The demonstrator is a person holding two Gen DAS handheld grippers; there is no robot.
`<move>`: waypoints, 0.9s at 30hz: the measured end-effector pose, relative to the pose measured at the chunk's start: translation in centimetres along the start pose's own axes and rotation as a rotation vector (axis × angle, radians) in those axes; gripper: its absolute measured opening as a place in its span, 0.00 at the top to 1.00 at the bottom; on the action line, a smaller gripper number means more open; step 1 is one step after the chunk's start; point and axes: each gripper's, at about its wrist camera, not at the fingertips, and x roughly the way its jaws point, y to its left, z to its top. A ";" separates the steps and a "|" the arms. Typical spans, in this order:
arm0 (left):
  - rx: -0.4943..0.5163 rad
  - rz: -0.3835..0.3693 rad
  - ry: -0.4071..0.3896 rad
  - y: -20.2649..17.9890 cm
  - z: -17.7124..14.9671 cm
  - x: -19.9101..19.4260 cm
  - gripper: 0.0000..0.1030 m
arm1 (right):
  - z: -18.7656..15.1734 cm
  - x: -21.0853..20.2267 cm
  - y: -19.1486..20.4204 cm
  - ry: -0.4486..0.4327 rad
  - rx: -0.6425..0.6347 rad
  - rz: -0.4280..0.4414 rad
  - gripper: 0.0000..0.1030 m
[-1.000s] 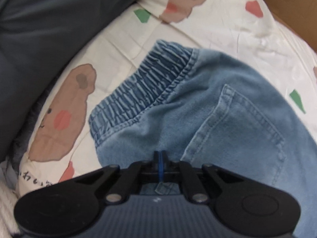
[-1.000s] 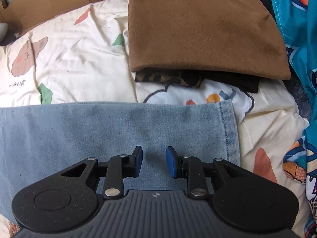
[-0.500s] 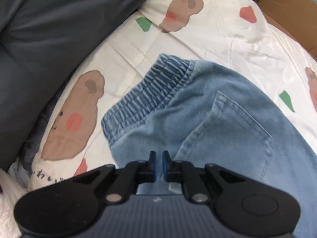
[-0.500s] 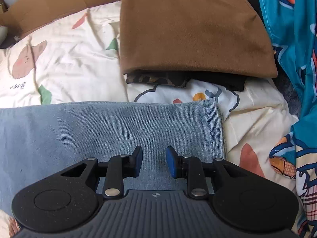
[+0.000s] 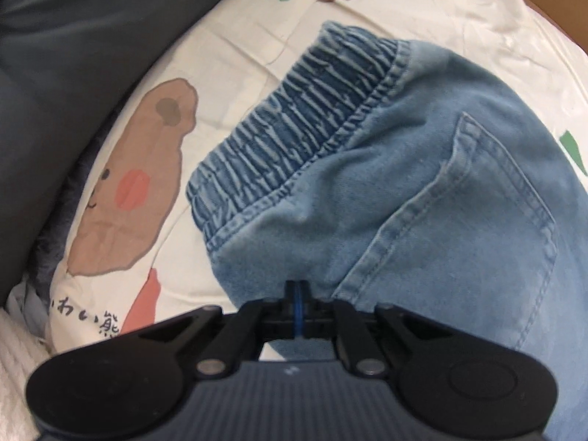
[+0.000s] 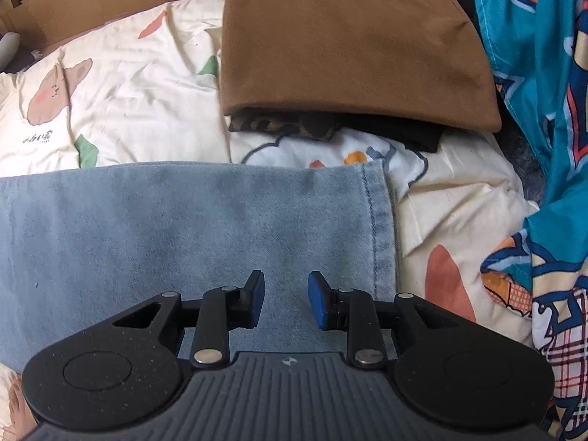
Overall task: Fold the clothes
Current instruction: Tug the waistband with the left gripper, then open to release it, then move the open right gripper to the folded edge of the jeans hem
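Cream bed sheet (image 6: 139, 84) w/ bear & leaf prints covers the bed, under everything. Jeans (image 5: 422, 198), light blue denim, lie flat across it: elastic waistband (image 5: 294, 125) & back pocket (image 5: 474, 228) in left wrist view, leg w/ stitched hem (image 6: 378, 220) in right wrist view. Folded brown garment (image 6: 349, 40) sits beyond the hem, on top of a dark leopard-print piece (image 6: 283, 126); not touching the jeans. Teal patterned fabric (image 6: 544, 73) bunched at far right. Dark grey cloth (image 5: 73, 55) off the sheet's left edge. Left gripper (image 5: 298, 299): jaws closed, blue pads together, pinching the jeans edge below the waistband. Right gripper (image 6: 286, 303): jaws open, pads apart, over the leg near the hem, holding nothing.
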 end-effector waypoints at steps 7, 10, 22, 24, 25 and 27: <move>-0.001 0.048 -0.016 -0.8 -0.1 -3.0 0.60 | -0.1 -0.8 -1.3 -0.001 0.004 0.040 0.59; -0.010 0.062 -0.062 -1.2 0.2 -5.2 0.49 | 0.0 -1.5 -2.0 -0.018 0.005 0.069 0.53; 0.003 0.012 -0.154 -2.9 -0.3 -13.8 0.31 | -0.6 -5.0 -6.3 -0.086 0.079 0.144 0.52; 0.000 -0.004 -0.163 -3.1 -0.8 -15.1 0.30 | -1.2 -5.4 -7.1 -0.090 0.092 0.156 0.52; -0.002 -0.015 -0.168 -3.2 -1.0 -15.7 0.30 | -1.5 -5.6 -7.5 -0.092 0.097 0.160 0.52; -0.013 -0.033 -0.177 -3.3 -1.5 -16.9 0.29 | -2.2 -6.0 -8.4 -0.097 0.114 0.166 0.51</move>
